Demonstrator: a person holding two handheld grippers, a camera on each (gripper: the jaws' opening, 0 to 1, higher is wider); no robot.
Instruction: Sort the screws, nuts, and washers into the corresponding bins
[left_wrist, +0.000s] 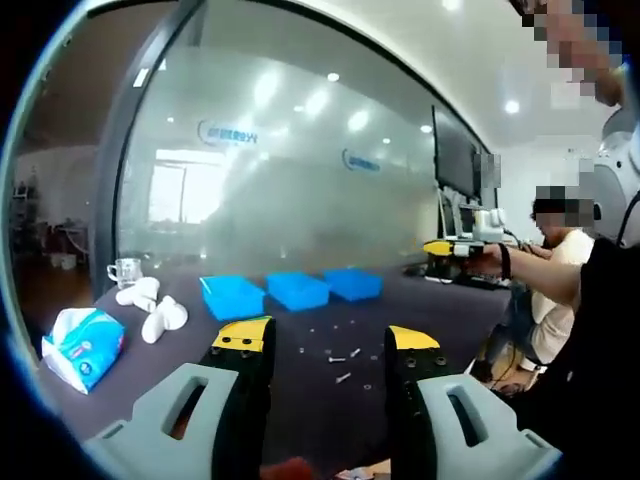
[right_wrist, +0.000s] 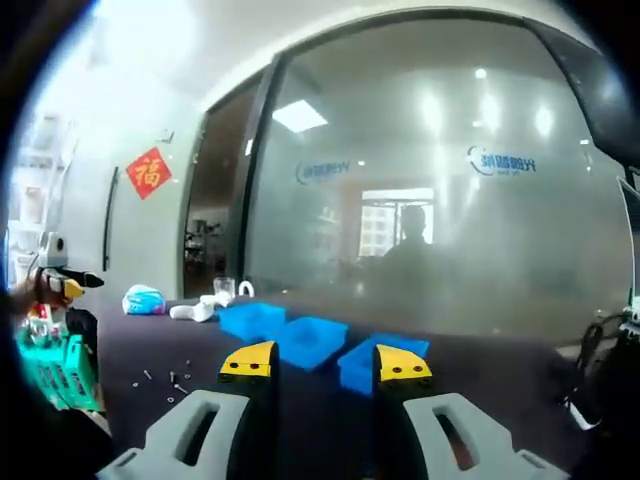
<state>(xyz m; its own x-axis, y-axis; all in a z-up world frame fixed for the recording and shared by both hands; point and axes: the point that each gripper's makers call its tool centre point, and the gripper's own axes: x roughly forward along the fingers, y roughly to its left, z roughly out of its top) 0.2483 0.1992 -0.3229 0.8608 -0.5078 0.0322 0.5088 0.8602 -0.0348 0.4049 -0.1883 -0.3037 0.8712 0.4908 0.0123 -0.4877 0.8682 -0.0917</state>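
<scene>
Three blue bins (left_wrist: 296, 289) line the table's far side, with screws, nuts and washers (left_wrist: 338, 357) scattered nearer. Left gripper (left_wrist: 328, 345) and right gripper (right_wrist: 326, 364) both hover spread and empty, probably ready for picking.

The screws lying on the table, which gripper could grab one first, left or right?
Probably the left. The left gripper points at the loose screws just past its open jaws. The right gripper faces the blue bins, with the screws off to its side.
</scene>
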